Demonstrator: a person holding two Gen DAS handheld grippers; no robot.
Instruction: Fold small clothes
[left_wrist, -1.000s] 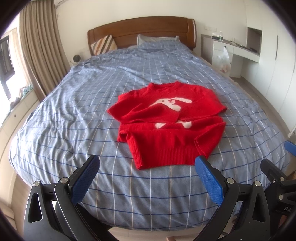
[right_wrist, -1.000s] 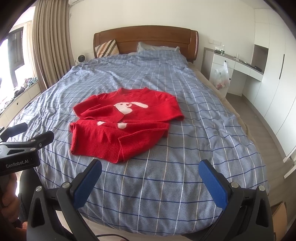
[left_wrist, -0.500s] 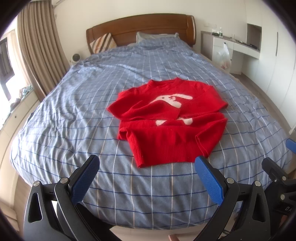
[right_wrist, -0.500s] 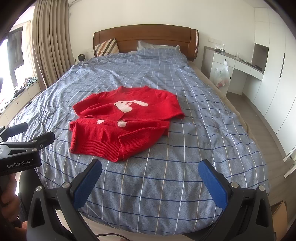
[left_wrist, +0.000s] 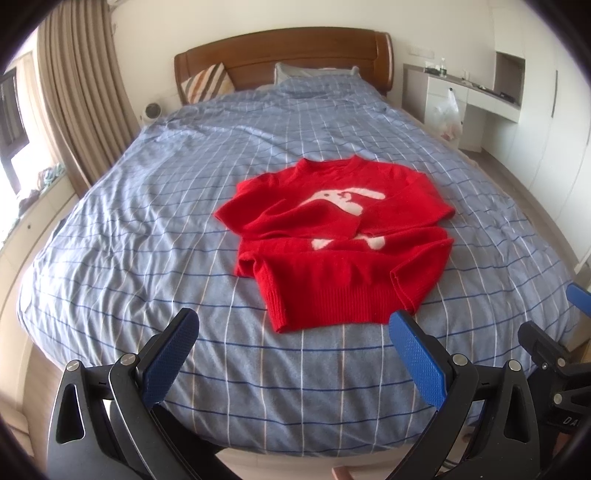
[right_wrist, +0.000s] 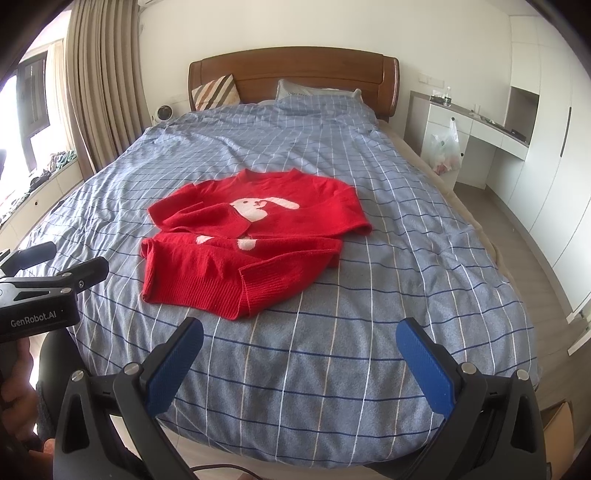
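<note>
Left wrist: checked bed (left_wrist: 184, 221), red sweater (left_wrist: 332, 266); both tongs gape wide.

Red sweater (left_wrist: 343, 240) with white rabbit, blue checked bedcover (left_wrist: 147, 229), brown headboard (left_wrist: 288, 51)

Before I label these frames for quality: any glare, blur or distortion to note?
Left wrist view: fisheye bends the bed edges, corners are black, the window at left is blown out, the red sweater is sharp. Right wrist view: same curving and bright window; the sweater is evenly lit, without glare.
</note>
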